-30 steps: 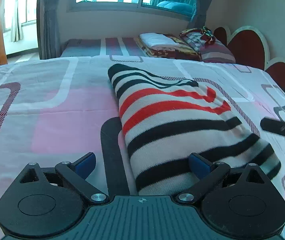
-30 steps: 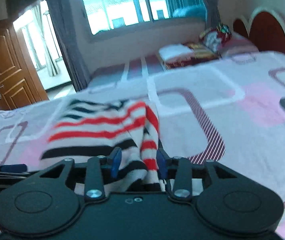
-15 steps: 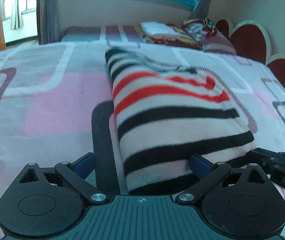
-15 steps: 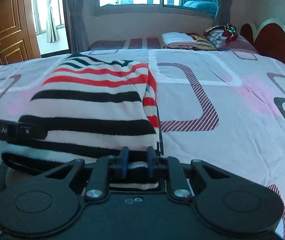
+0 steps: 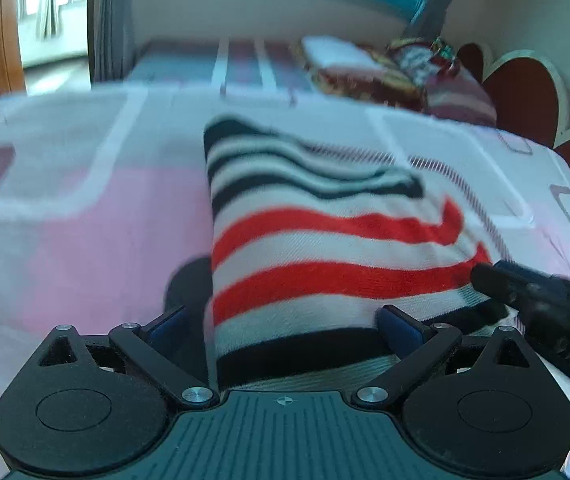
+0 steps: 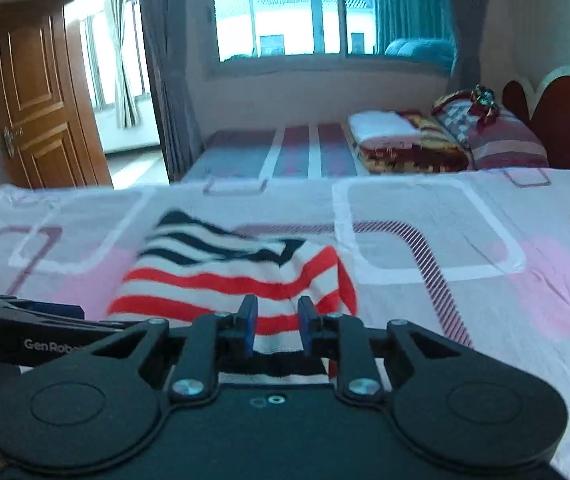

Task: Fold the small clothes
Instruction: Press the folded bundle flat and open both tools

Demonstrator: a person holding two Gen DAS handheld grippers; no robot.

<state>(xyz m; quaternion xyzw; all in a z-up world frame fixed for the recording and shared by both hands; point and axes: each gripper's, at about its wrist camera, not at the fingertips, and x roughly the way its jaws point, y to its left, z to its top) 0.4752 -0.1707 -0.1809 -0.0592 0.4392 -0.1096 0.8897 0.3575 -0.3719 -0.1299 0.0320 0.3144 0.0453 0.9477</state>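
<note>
A small sweater with white, black and red stripes lies folded on the bed; it also shows in the right wrist view. My left gripper is open, its blue pads wide apart over the sweater's near end. My right gripper holds its pads close together on the sweater's near edge, with striped fabric between them. The right gripper's finger reaches in from the right in the left wrist view. The left gripper's finger shows at the left in the right wrist view.
The bed has a pink, white and grey patterned sheet. A second bed with folded blankets stands behind it under a window. A red headboard is at the right, a wooden door at the left.
The sweater's near end has been lifted and carried toward its far end, so it looks shorter. Both grippers moved forward. The right gripper's pads stand slightly wider apart than before.
</note>
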